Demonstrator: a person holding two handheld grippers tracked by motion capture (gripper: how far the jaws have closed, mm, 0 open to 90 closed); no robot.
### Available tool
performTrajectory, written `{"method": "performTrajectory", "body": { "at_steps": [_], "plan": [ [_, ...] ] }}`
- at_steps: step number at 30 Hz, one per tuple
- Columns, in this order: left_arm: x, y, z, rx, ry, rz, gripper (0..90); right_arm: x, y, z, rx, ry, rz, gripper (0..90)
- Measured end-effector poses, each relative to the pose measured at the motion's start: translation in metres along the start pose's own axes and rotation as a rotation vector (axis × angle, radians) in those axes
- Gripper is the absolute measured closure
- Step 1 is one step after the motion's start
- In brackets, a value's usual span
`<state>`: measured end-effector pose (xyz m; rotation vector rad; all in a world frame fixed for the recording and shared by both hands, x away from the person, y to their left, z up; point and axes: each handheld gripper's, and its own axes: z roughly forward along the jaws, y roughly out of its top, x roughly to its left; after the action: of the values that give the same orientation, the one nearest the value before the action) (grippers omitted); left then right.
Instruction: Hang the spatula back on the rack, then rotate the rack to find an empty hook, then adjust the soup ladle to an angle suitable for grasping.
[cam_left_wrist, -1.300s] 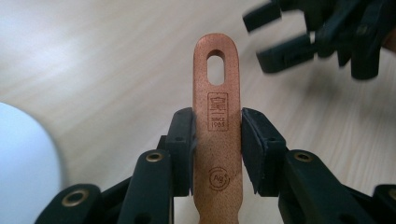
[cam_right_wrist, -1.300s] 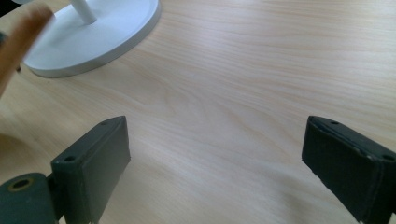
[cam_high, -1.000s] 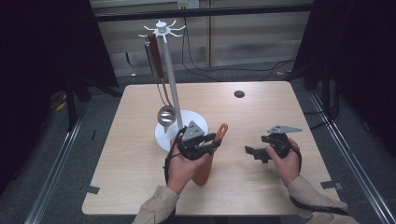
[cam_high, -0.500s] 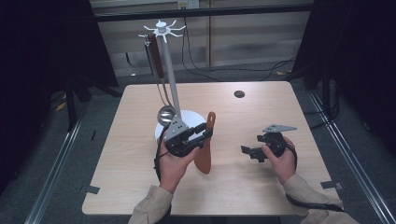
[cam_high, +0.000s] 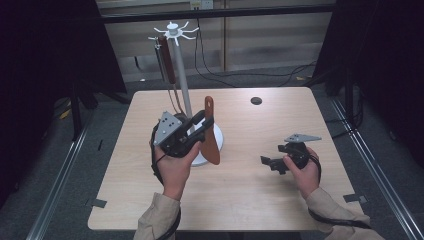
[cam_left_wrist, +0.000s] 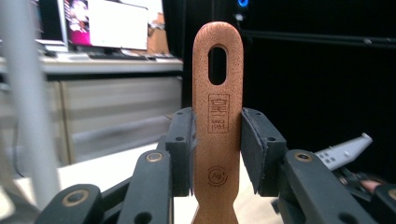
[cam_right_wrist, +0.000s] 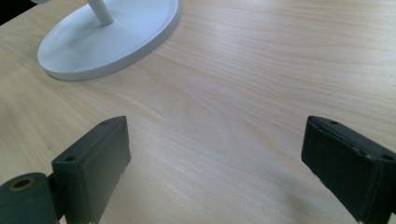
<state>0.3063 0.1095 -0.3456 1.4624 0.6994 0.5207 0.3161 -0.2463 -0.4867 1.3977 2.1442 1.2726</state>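
two grippers, high view: left gripper (cam_high: 202, 124) clamps brown spatula (cam_high: 210, 135) upright, frame centre, before white stand (cam_high: 181, 75). left gripper view: spatula handle (cam_left_wrist: 217, 107) pinched between pads, slot above them. right gripper view: right gripper (cam_right_wrist: 215, 163) spread wide over bare table (cam_right_wrist: 261, 79).

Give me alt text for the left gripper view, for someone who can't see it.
The left gripper clamps its two black jaws on the handle of an upright brown wooden spatula, whose rounded top has an oval hanging hole. At the left edge rises the blurred white pole of a utensil stand, with the pale wooden table below.
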Motion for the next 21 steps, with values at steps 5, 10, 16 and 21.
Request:
{"method": "performTrajectory", "body": {
  "at_steps": [5,10,16,21],
  "plan": [
    [0.002,0.009,-0.004,-0.026,0.031,0.024,66.0,0.001,0.0,0.0,0.001,-0.002,-0.001,7.6],
    [0.001,0.016,-0.007,-0.051,0.055,0.045,66.0,0.003,0.002,-0.001,-0.005,0.001,-0.002,7.5],
    [0.001,0.025,-0.01,-0.097,0.105,0.04,66.1,0.002,0.003,-0.001,-0.01,0.002,-0.001,7.5],
    [0.002,0.031,-0.011,-0.13,0.13,0.05,66.0,0.002,0.002,-0.001,-0.008,0.003,0.001,7.6]
  ]
}}
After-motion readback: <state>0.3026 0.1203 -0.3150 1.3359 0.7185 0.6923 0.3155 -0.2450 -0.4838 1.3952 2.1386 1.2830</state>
